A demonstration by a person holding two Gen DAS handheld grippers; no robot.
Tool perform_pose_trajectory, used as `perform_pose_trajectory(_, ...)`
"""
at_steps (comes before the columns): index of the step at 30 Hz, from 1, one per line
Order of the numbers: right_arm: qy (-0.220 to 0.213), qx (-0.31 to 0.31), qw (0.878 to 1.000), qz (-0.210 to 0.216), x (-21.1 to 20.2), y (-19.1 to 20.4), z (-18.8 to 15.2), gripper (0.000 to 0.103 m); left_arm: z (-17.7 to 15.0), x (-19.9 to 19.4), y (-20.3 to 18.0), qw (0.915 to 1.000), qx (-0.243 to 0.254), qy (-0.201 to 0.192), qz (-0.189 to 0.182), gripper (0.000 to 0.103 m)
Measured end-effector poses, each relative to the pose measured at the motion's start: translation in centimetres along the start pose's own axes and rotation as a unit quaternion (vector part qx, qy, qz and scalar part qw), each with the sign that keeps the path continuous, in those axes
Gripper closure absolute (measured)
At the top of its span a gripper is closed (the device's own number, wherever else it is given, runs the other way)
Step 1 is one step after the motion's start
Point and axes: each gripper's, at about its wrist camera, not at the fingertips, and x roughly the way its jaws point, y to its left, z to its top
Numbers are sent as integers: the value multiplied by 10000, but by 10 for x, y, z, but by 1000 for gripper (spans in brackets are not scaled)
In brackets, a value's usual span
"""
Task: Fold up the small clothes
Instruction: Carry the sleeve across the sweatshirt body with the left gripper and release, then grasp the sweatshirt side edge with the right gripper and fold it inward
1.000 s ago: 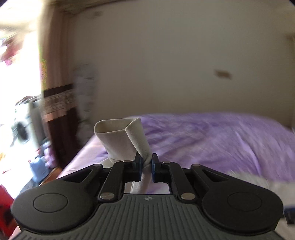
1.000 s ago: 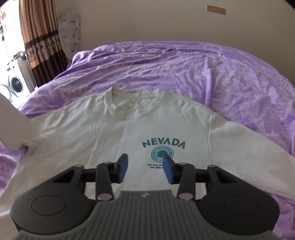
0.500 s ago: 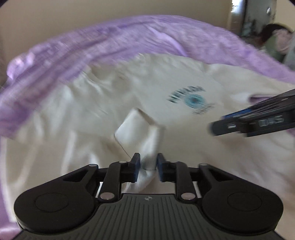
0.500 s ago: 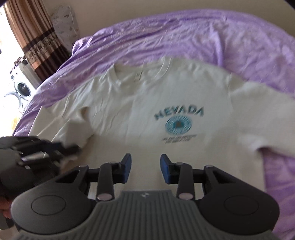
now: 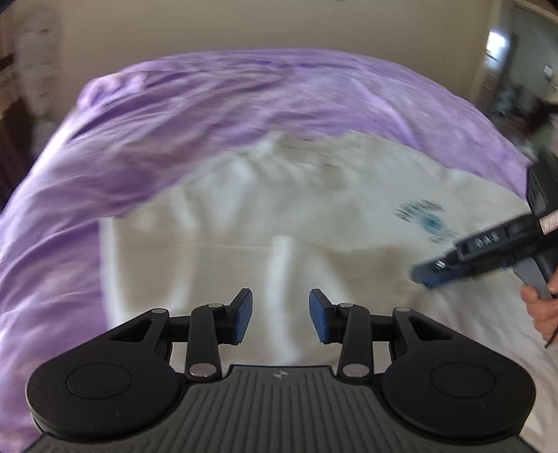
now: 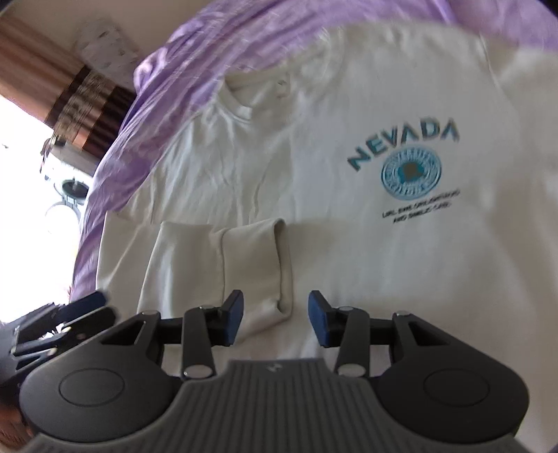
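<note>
A cream sweatshirt (image 6: 314, 146) with a teal NEVADA print lies face up on the purple bedspread (image 6: 195, 55). Its left sleeve (image 6: 251, 258) is folded across the lower chest, cuff toward the middle. My right gripper (image 6: 275, 317) is open and empty, hovering just above that cuff. My left gripper (image 5: 280, 315) is open and empty above the sweatshirt's (image 5: 244, 237) left side; this view is blurred. The right gripper also shows at the right edge of the left wrist view (image 5: 432, 275), and the left gripper at the lower left of the right wrist view (image 6: 87, 306).
The purple bedspread (image 5: 174, 115) covers the whole bed. A brown striped curtain (image 6: 80, 94) and a washing machine (image 6: 66, 195) stand beyond the bed's left side. A beige wall (image 5: 244, 24) is behind the bed. A doorway (image 5: 502, 52) shows at the far right.
My left gripper carried the sleeve across the sweatshirt, opened and let it go; the sleeve now lies folded on the chest. My right gripper moved lower and left toward the cuff.
</note>
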Motion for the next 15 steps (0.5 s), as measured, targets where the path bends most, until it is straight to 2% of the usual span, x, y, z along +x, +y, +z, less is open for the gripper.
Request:
perform_pose_trajectory(4, 184, 685, 9973, 204, 27, -14, 9, 64, -2, -11, 41, 9983, -506, -98, 272, 58)
perform_pose_trajectory(7, 194, 944, 9949, 286, 38, -14, 13, 65, -7, -12, 59, 9965, -777, -90, 305, 58)
perform_pose_trajectory(11, 57, 542, 9985, 35, 30, 4, 15, 69, -15, -9, 66, 9962, -805, -93, 311, 58)
perform_pose_trajectory(15, -56, 198, 9998, 8, 18, 12, 14, 72, -23, 0, 67, 9965, -789, 0, 291, 58)
